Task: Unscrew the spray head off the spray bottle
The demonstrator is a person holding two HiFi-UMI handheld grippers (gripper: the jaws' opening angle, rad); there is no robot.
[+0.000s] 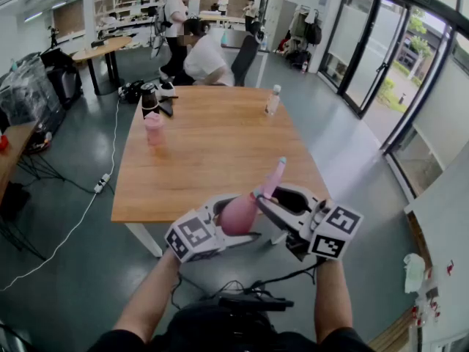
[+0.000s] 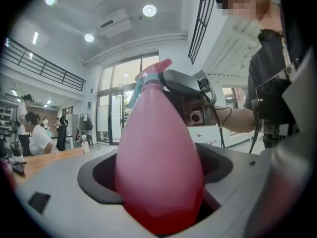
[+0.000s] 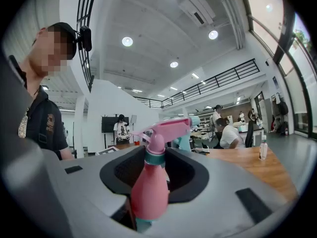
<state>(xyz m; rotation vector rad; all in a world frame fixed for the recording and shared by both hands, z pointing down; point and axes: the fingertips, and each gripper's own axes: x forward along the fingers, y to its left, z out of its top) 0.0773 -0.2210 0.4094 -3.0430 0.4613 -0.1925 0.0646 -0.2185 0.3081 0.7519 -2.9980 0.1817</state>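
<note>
Spray bottle [image 1: 239, 214]: pink with a teardrop body, held in the air in front of the person, just off the near edge of the wooden table [image 1: 212, 152], nose tilted up and away
Left gripper [image 1: 231, 222]: jaws closed on the fat lower body of the bottle, which fills the gap between them; they stand wide only because the body is wide
Right gripper [image 1: 271, 200]: reaches in from the right onto the narrow top end; jaws closed at a moderate spread about the base of the spray head [image 3: 168, 128], by the teal collar [image 3: 154, 157]; nothing else in them
Spray head: sits in line with the bottle, no gap visible at the collar in either gripper view; nozzle end sticks out beyond the right jaws
Done: bottle is off the table with both ends clamped, so the set-up for twisting looks complete
Not done: head not off; how far the thread has been turned cannot be read from these views
Left to do (judgement): turn the collar against the held body until it frees, then lift the head clear
Risk (judgement): the smooth tapered body may spin in the left jaws
</note>
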